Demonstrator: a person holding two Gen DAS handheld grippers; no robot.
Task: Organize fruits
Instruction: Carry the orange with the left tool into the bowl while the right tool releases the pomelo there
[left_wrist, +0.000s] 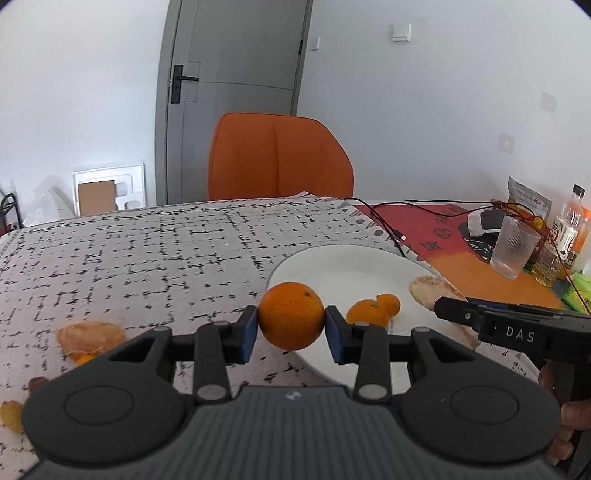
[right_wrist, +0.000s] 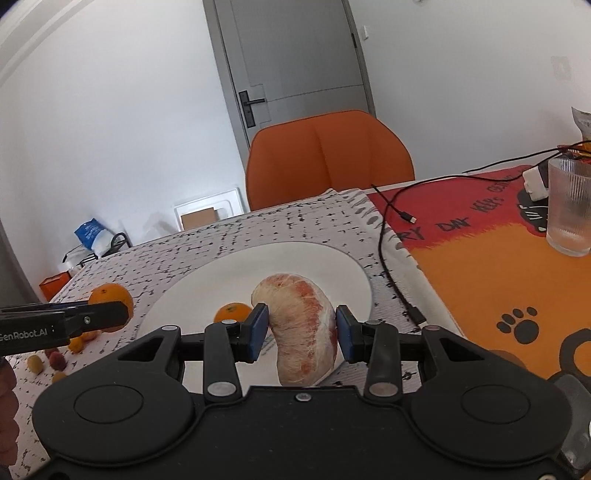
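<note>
My left gripper is shut on a whole orange and holds it at the left rim of the white plate. Two small oranges lie on the plate. My right gripper is shut on a peeled pomelo segment above the plate; one small orange shows beside it. The held orange and left gripper show at the left in the right wrist view. The right gripper's finger and pomelo segment show at the right of the left wrist view.
A peeled citrus piece and small fruits lie on the patterned cloth at left. A ribbed glass, bottles, a black cable and an orange mat are at right. An orange chair stands behind the table.
</note>
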